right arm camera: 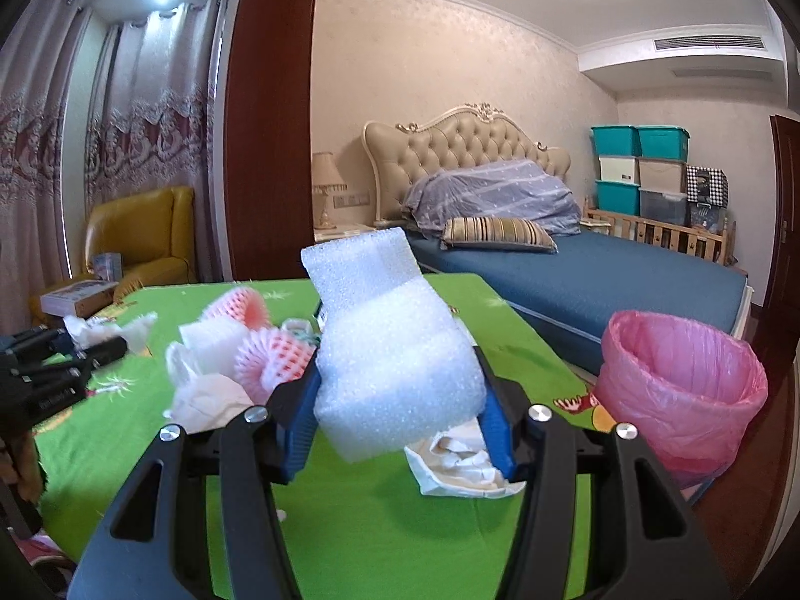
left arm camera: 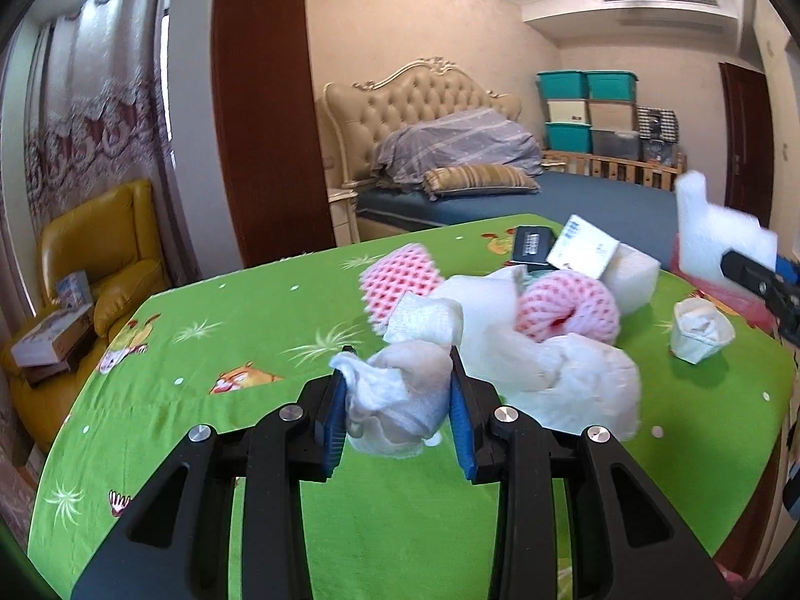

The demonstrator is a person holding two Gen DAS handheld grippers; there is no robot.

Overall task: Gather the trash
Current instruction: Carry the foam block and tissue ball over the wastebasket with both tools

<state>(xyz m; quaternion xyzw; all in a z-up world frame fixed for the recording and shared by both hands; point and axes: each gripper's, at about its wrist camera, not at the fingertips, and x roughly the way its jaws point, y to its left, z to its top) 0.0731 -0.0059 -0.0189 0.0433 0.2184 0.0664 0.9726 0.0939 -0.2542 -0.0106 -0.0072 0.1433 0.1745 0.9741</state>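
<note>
1. In the left wrist view, the left gripper (left arm camera: 400, 390) pinches a crumpled white tissue wad (left arm camera: 395, 400) between its two blue-padded fingers (left arm camera: 332, 415), lifted above a table covered by a green cartoon-print cloth (left arm camera: 225, 325).
2. Just beyond the fingertips and slightly to the right lies a heap of trash: more crumpled white paper (left arm camera: 575, 385), a pink foam fruit net (left arm camera: 570, 310), and a second pink net (left arm camera: 400, 275), blurred, farther ahead to the left.
3. Beyond the nets sit a white foam block (left arm camera: 632, 280), a white card (left arm camera: 582, 247) and a dark flat box (left arm camera: 532, 245).
4. To the right of the fingers, apart from the heap, stands a crumpled white paper cup (left arm camera: 700, 332).
5. At the far right edge, the right gripper (left arm camera: 765, 285) appears, carrying white foam.
6. In the right wrist view, the right gripper (right arm camera: 400, 390) squeezes a thick white foam sheet (right arm camera: 395, 350) between its blue pads; the foam juts up and forward past the fingertips.
7. Under the right finger, crumpled cream paper (right arm camera: 460, 465) lies on the cloth.
8. Right of the fingers, at the table's edge, stands a bin lined with a pink bag (right arm camera: 685, 390), its mouth open.
9. Left of the fingers, the trash heap and the left gripper (right arm camera: 75, 355) are visible.
10. Far ahead stand a bed (right arm camera: 600, 275) with a tufted headboard, a yellow armchair (right arm camera: 145, 235) and stacked storage bins (right arm camera: 640, 170).
</note>
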